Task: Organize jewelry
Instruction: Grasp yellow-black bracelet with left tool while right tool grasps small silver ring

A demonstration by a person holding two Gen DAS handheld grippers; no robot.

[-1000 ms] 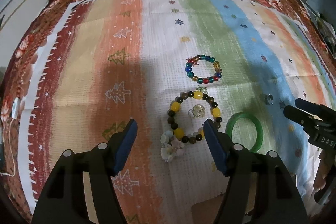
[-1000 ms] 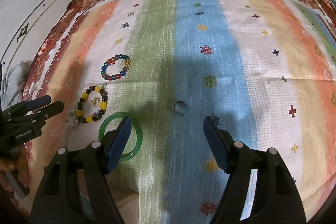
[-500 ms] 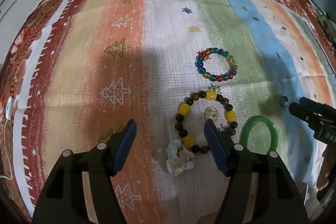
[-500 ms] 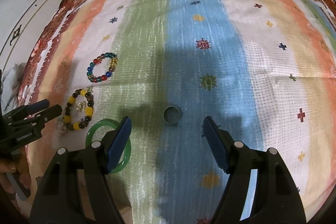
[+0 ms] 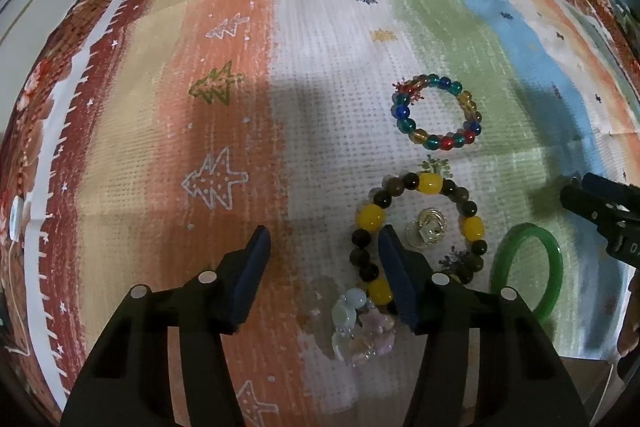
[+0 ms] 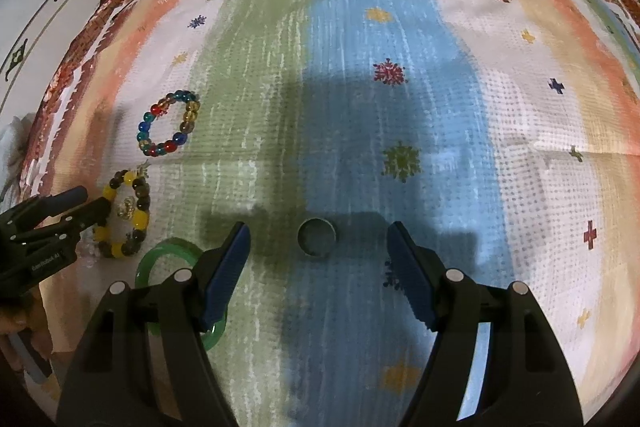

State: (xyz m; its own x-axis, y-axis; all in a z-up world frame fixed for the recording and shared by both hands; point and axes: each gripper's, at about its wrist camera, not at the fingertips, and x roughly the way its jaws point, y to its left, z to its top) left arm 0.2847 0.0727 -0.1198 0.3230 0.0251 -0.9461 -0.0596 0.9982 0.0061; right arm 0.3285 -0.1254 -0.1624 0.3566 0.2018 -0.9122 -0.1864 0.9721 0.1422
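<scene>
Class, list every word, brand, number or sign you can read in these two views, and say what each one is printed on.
"DA": only these white letters show, cut off at the frame edge, on the right hand-held gripper in the left wrist view.
A white brand line on the left hand-held gripper in the right wrist view is too small and blurred to read.
The cloth and jewelry carry no text.

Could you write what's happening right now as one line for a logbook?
left gripper: open, empty, beside yellow-and-brown bead bracelet | right gripper: open, empty, metal ring between its fingertips | green bangle: untouched
</scene>
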